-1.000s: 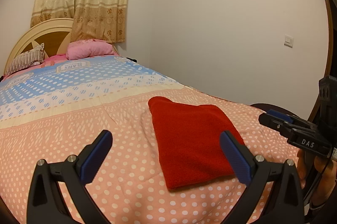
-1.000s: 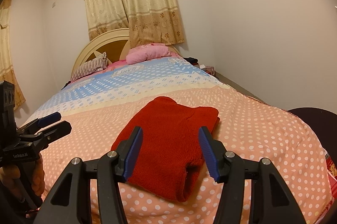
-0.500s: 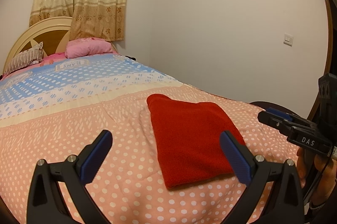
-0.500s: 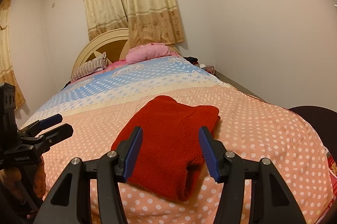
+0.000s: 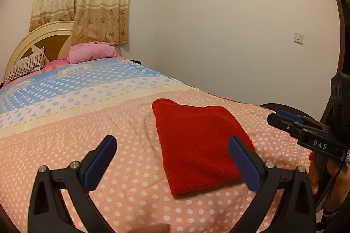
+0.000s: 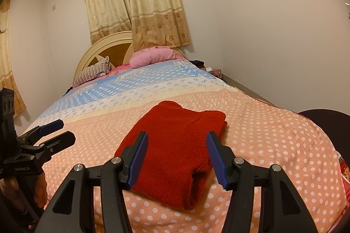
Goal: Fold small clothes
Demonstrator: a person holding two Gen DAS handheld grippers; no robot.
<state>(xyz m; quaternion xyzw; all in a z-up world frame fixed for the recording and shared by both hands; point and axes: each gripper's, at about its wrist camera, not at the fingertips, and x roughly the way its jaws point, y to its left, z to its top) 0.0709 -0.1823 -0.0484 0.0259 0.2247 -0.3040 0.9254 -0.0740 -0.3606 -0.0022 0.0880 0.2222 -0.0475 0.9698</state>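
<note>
- The red garment [image 6: 175, 145] lies folded into a compact rectangle on the pink dotted end of the bed [image 6: 273, 141], near the foot edge. A thick rolled fold faces the grippers.
- Its long axis runs away from the person, from the foot edge toward the headboard [image 6: 102, 51], skewed slightly leftward in the right wrist view.
- The right gripper [image 6: 176, 156] hangs directly in front of the garment's near edge. Its jaws stand partly apart and empty; both blue pads [image 6: 137, 158] are clear of the cloth, which is framed in the gap between them.
- The left gripper [image 5: 172, 163] hangs to the left of the garment. Its jaws are spread wide and hold nothing. From its own camera the cloth [image 5: 201, 145] sits toward the right-hand jaw, with bare bedcover ahead of the other.
- Judgement: the right gripper is the nearer and better aligned of the two. It points along the garment's long axis; the left would have to travel sideways to reach the near left corner.
- Judgement: the fold appears complete or nearly so. Any remaining step, a last halving or a lift, would start at the near edge in front of the right gripper.
- Risk, as a judgement: the thick layered near edge could slip open if pinched on the top layer alone.
</note>
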